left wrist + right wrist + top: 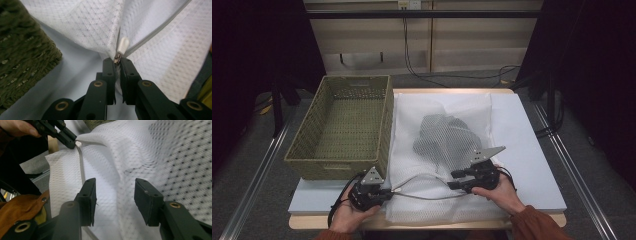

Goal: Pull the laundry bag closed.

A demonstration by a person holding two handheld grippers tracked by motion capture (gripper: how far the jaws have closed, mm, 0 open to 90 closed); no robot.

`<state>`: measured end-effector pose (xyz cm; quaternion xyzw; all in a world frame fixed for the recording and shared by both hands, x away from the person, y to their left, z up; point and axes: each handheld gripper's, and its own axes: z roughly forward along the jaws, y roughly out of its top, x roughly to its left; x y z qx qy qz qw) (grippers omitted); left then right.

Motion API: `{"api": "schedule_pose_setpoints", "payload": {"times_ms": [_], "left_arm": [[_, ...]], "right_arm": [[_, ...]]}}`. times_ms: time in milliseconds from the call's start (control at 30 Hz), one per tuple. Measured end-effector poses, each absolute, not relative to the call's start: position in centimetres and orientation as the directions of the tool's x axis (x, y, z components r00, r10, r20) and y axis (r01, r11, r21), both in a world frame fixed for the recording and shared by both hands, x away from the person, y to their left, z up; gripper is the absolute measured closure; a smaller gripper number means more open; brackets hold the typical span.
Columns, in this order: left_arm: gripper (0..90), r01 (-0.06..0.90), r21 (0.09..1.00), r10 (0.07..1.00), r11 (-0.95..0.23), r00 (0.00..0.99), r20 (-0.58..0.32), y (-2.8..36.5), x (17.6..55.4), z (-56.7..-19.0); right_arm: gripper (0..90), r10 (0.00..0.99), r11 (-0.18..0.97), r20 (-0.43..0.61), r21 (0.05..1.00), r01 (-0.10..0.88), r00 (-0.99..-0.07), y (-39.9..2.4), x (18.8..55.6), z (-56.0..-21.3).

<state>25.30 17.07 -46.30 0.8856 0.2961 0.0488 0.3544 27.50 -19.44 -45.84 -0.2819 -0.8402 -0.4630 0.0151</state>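
The white mesh laundry bag (437, 165) lies spread flat on the bench (537, 165), with a dark garment (444, 137) showing through its weave beyond the fingers of both grippers. Its zipper pull (123, 46), a small white tab on a metal slider, sits right at the tips of the left gripper (384, 194), whose fingers (110, 72) are clenched on the slider base at the bag's near left corner; the grey zipper tape (81, 163) runs from there toward the right gripper (457, 181). That gripper's fingers (87, 200) stand apart, released, with mesh bunched loosely between them but not pressed; the fabric there is blurred, so exact contact is hard to judge. By the look of it the bag will handle as very light, limp and a bit slippery: the mesh drapes and wrinkles, lifts in folds rather than as a sheet, and would snag on sharp edges. The garment inside adds little weight but can shift. The pull is the one stiff spot, small and easy to lose, so the firm pinch near its root seems the right hold; the other good hold is probably the taped zipper edge just ahead of the right fingers, which gives something to pull against. Left of the left fingers stands an open green woven basket (307, 150), its wall touching the bag's edge.
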Motion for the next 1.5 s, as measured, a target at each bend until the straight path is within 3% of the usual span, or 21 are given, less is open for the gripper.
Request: {"api": "schedule_pose_setpoints", "payload": {"times_ms": [133, 433, 867, 1233, 1500], "left_arm": [[83.3, 0.475, 0.675, 0.551, -0.564, 0.826, -0.121, 17.5, 25.0, -46.0], [83.3, 0.462, 0.697, 0.545, -0.548, 0.829, -0.120, 17.5, 24.8, -45.4], [83.3, 0.425, 0.726, 0.525, -0.541, 0.845, -0.103, 17.3, 24.5, -44.8], [83.3, 0.398, 0.720, 0.504, -0.568, 0.860, -0.078, 16.3, 24.3, -44.5], [83.3, 0.398, 0.713, 0.498, -0.578, 0.864, -0.078, 15.8, 24.3, -44.7]], "right_arm": [[56.0, 0.426, 0.434, 0.288, 0.767, 0.472, -0.858, -17.9, 27.4, -45.5], [76.0, 0.317, 0.485, 0.306, 0.761, 0.430, -0.898, -13.7, 28.1, -45.4], [73.6, 0.247, 0.513, 0.332, 0.752, 0.414, -0.910, -8.8, 29.8, -45.8], [71.2, 0.220, 0.522, 0.342, 0.750, 0.406, -0.914, -7.4, 29.9, -46.2], [78.7, 0.186, 0.530, 0.349, 0.752, 0.393, -0.919, -6.9, 29.8, -46.0]]}}
